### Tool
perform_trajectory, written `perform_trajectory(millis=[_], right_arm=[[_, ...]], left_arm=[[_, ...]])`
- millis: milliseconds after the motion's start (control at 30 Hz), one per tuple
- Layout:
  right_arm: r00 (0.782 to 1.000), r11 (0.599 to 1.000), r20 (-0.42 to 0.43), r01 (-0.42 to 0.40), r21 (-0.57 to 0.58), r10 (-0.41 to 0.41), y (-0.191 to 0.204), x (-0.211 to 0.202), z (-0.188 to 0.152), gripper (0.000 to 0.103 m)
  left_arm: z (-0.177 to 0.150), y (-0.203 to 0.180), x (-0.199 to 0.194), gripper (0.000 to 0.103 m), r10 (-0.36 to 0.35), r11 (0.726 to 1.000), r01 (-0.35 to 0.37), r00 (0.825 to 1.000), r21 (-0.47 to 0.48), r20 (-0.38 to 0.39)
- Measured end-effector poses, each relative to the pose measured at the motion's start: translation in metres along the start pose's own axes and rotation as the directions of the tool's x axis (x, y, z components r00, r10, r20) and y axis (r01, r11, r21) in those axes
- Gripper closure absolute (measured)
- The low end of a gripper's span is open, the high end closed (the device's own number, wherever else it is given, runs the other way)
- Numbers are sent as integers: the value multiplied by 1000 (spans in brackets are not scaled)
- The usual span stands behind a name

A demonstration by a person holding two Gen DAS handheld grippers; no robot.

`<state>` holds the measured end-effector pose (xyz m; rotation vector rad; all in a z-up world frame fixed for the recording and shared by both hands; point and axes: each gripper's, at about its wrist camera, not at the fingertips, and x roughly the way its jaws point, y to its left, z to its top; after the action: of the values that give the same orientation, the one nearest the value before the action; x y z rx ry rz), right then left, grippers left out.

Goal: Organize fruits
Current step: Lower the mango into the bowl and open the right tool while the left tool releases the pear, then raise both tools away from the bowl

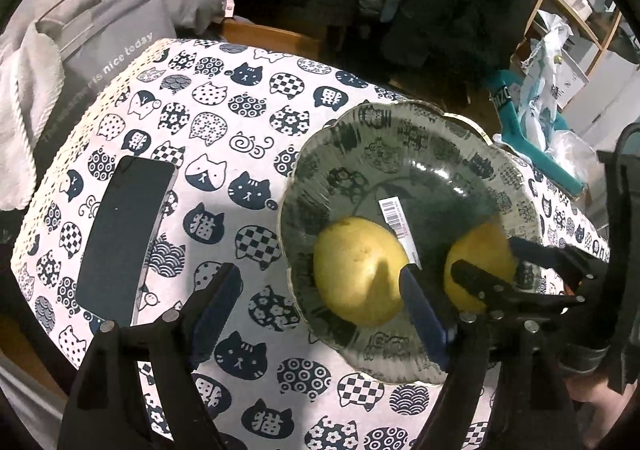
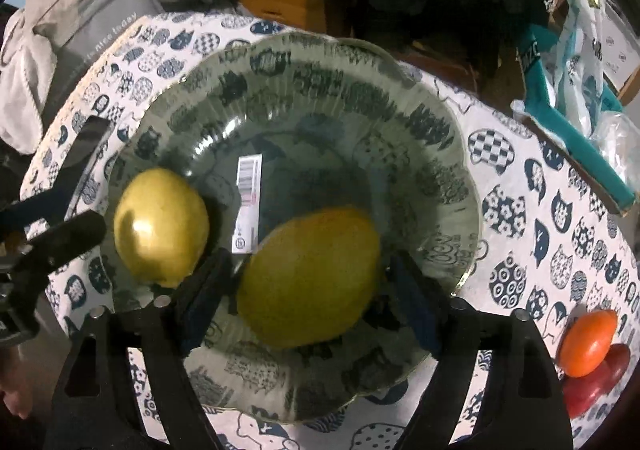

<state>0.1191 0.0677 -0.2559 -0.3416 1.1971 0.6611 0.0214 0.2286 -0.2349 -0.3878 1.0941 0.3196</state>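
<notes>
A clear glass bowl (image 1: 320,154) with a barcode sticker stands on the cat-print tablecloth; it also shows in the right wrist view (image 2: 320,90). Two yellow lemons lie in it. My right gripper (image 2: 312,282) is over the bowl with its fingers on both sides of one lemon (image 2: 308,278), seen also in the left wrist view (image 1: 484,250). My left gripper (image 1: 320,298) is open, its right finger over the other lemon (image 1: 360,270), which shows in the right wrist view too (image 2: 160,226). An orange fruit (image 2: 588,342) and a red fruit (image 2: 600,382) lie at the right.
A black phone (image 1: 124,238) lies on the cloth left of the bowl. A grey bag (image 1: 104,38) and towel sit beyond the table's far left corner. A teal box with plastic bags (image 2: 576,98) stands at the far right edge.
</notes>
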Motion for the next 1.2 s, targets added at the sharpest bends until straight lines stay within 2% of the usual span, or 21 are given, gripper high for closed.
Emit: perform_trajectory(millis=[167, 333, 567, 833, 1200], right_arm=[[999, 1000, 38, -10, 15, 9, -3, -18, 4, 20], [996, 1000, 90, 22, 16, -23, -3, -43, 5, 20], [980, 998, 190, 48, 40, -54, -9, -93, 4, 20], [950, 994, 297, 76, 79, -96, -18, -156, -4, 20], [898, 990, 416, 122, 72, -141, -18, -229, -24, 16]], left_arm=[[-2, 3, -6, 20, -1, 1000, 1, 1000, -3, 6], [-3, -2, -17, 20, -22, 1000, 22, 1000, -1, 22], [-1, -20, -48, 20, -62, 997, 59, 995, 41, 77], [3, -37, -90, 18, -115, 992, 105, 981, 73, 156], [2, -54, -142, 15, -89, 989, 53, 960, 139, 267]])
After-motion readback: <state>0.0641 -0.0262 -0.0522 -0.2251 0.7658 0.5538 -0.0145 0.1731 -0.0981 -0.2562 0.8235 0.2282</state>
